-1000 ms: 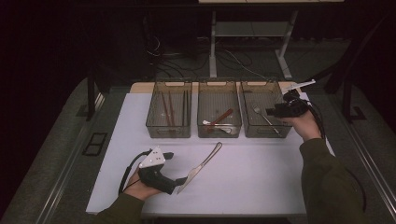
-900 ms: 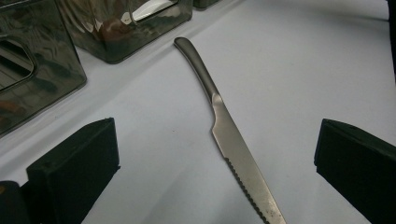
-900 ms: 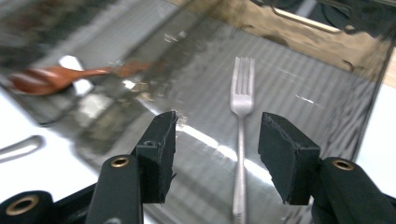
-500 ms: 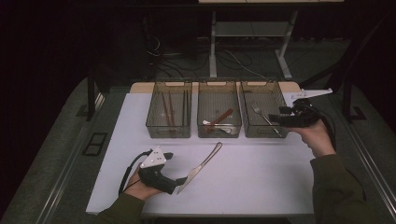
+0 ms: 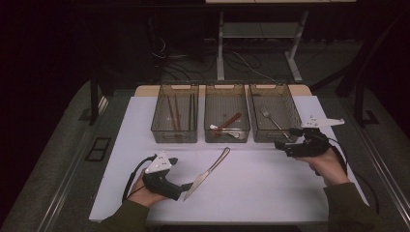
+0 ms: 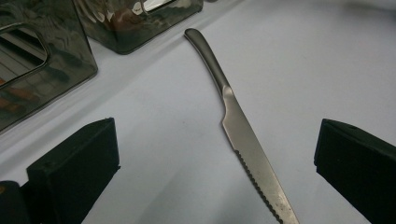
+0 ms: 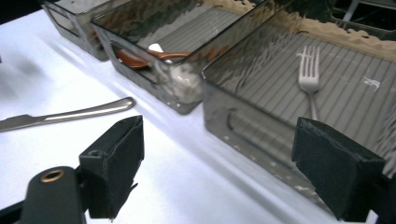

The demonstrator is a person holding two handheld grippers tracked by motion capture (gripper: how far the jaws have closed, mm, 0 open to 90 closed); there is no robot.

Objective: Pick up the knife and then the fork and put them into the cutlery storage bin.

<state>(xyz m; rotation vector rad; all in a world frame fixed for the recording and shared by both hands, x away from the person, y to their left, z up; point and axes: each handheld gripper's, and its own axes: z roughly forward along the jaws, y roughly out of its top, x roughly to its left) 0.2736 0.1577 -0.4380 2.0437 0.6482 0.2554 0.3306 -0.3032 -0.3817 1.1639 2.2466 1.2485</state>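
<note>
High view shows the right hand-held gripper now drawn back from over the right bin to the surface just in front of that bin, where a second ago it reached over the bin's rim; its jaws stand spread and empty, and the fork lies inside the bin. That suggests the fork is delivered and this hand is free. The left hand-held gripper has not moved: it rests near the front of the surface, well apart from the bins, jaws spread on either side of the knife blade without touching it. The knife lies flat on the surface, its handle pointing toward the middle bin. Judging by this, the knife is the next piece to sort.
</note>
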